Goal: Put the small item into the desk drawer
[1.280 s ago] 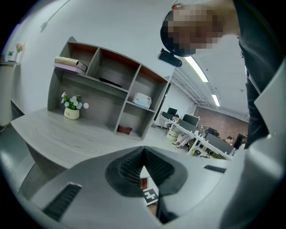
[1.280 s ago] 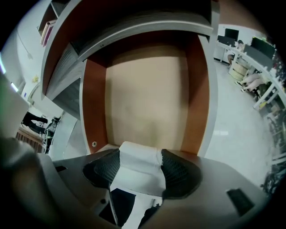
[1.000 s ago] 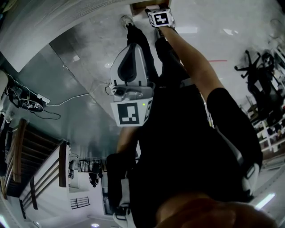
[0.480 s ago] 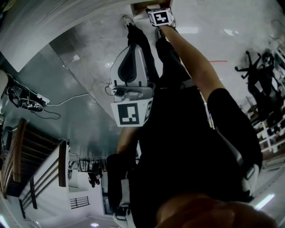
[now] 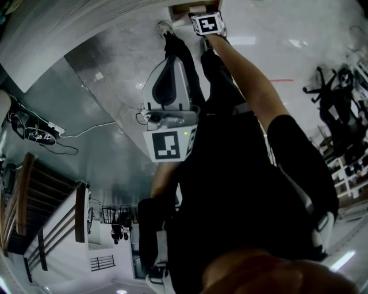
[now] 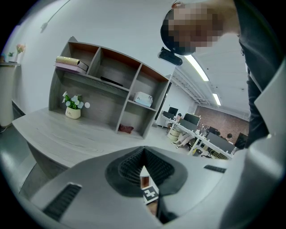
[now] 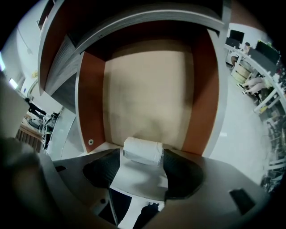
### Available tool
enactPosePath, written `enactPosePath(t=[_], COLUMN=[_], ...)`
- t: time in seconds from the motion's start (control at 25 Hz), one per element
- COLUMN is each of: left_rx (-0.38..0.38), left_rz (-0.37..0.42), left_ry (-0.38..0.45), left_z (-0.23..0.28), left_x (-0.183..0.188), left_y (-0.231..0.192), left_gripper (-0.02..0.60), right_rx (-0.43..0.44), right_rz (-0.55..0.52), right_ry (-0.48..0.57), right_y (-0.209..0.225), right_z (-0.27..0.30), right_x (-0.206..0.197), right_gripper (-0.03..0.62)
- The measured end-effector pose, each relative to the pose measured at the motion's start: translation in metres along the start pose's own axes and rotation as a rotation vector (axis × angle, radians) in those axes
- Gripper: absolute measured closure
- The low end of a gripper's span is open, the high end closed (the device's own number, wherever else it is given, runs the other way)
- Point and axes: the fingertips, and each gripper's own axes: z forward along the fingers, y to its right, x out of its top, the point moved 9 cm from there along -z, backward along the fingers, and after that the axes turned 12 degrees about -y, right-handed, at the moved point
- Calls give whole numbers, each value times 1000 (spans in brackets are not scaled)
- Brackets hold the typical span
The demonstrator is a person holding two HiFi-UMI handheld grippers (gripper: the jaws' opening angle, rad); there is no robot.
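Note:
In the right gripper view my right gripper [image 7: 142, 157] holds a small white roll [image 7: 142, 150] crosswise between its dark pads [image 7: 105, 167], just over the front edge of the open desk drawer [image 7: 147, 89]. The drawer has a beige bottom and brown side walls. In the head view the right gripper's marker cube [image 5: 207, 23] sits at the top, beside the drawer [image 5: 183, 8]; its jaws are hidden there. My left gripper [image 5: 170, 64] hangs in front of the person's dark legs, away from the drawer, its ribbed pads [image 6: 129, 163] meeting at the tips with nothing between them.
The left gripper view shows a grey desk [image 6: 67, 138] with a shelf unit [image 6: 129, 85] holding books [image 6: 71, 63], a potted plant [image 6: 73, 109] and a white box [image 6: 143, 98]. In the head view, cables [image 5: 34, 135] lie on the glossy floor at the left and an office chair [image 5: 336, 92] stands at the right.

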Motion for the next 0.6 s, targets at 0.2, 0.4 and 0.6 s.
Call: enactPosePath(t=[0.2,0.4,0.6], left_rx=[2,1,-1], left_rz=[14,40,61], left_ry=[23,45,85], left_z=[-3,-10,-19], left_x=[5,13,22], left_y=[5,16,29], left_gripper=[591,591,591], right_rx=[22,-88,-37], right_rz=[-2,-49,-53], right_ry=[22,86,108], right_y=[0,11,4], right_z=[-9,-29,-53], right_x=[-5,-6,-12], right_gripper=[308,309,309])
